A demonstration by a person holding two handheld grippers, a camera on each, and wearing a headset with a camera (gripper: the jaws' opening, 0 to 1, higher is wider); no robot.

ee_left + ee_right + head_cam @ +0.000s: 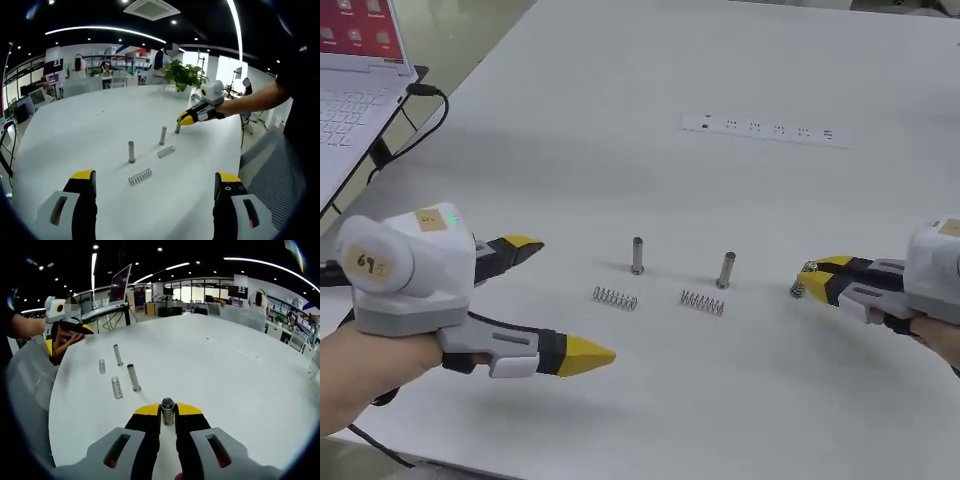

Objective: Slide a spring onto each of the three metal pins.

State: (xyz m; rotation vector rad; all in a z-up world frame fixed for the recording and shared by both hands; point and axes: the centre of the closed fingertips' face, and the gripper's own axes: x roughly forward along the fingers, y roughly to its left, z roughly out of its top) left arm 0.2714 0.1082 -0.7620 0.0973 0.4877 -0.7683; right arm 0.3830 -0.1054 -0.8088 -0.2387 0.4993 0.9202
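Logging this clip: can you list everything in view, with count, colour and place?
table: one, white, under everything
pins: three, silver; two upright mid-table, one pin in the right gripper's jaws
springs: three, silver; two lying loose in front of the upright pins, one apparently coiled around the held pin
power strip: one, white, far side of the table
laptop: one, pale, open, far left at the table's edge
cable: one, black, running from the laptop
plant: one, green, beyond the table in the left gripper view
left gripper: grey with yellow tips, jaws open, near left
right gripper: same colours, jaws shut on the pin, right
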